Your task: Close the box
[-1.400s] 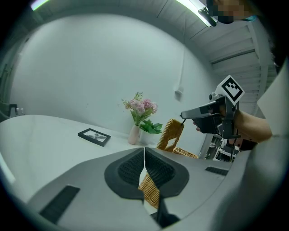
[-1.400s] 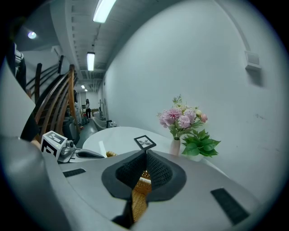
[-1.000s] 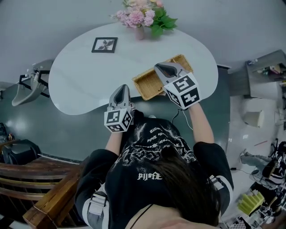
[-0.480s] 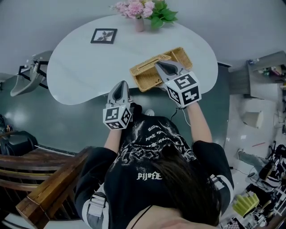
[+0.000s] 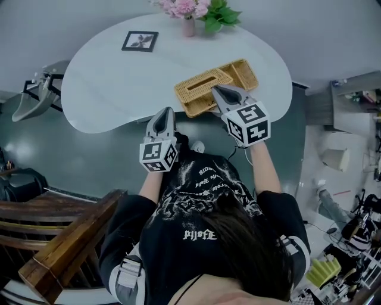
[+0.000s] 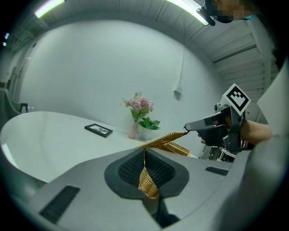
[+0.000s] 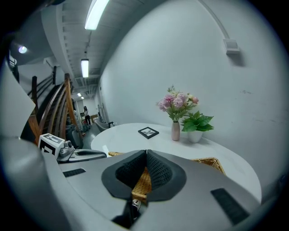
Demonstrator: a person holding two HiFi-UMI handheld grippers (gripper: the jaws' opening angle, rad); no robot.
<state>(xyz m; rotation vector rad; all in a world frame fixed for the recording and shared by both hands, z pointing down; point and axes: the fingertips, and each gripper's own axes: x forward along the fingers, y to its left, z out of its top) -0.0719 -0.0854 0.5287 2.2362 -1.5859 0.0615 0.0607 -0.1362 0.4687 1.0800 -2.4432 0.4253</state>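
Note:
A woven wicker box (image 5: 244, 71) lies on the white table (image 5: 113, 77), near its front edge. Its wicker lid (image 5: 199, 90) lies low and nearly flat over the box's left part. My left gripper (image 5: 168, 111) is shut on the lid's near edge, and a wicker strip (image 6: 145, 181) shows between its pads. My right gripper (image 5: 216, 89) is shut on the same edge further right, with wicker (image 7: 142, 181) pinched in its jaws. In the left gripper view the lid (image 6: 163, 139) runs across to the right gripper (image 6: 187, 128), above the box (image 6: 184, 150).
A vase of pink flowers (image 5: 189, 11) with a green plant and a small black picture frame (image 5: 140, 40) stand at the table's far side. A wooden chair (image 5: 65, 244) is at the lower left and a grey seat (image 5: 34, 100) beside the table's left end.
The lid has swung down from a steep tilt to nearly flat. Both grippers have come down and toward the table's near edge with it.

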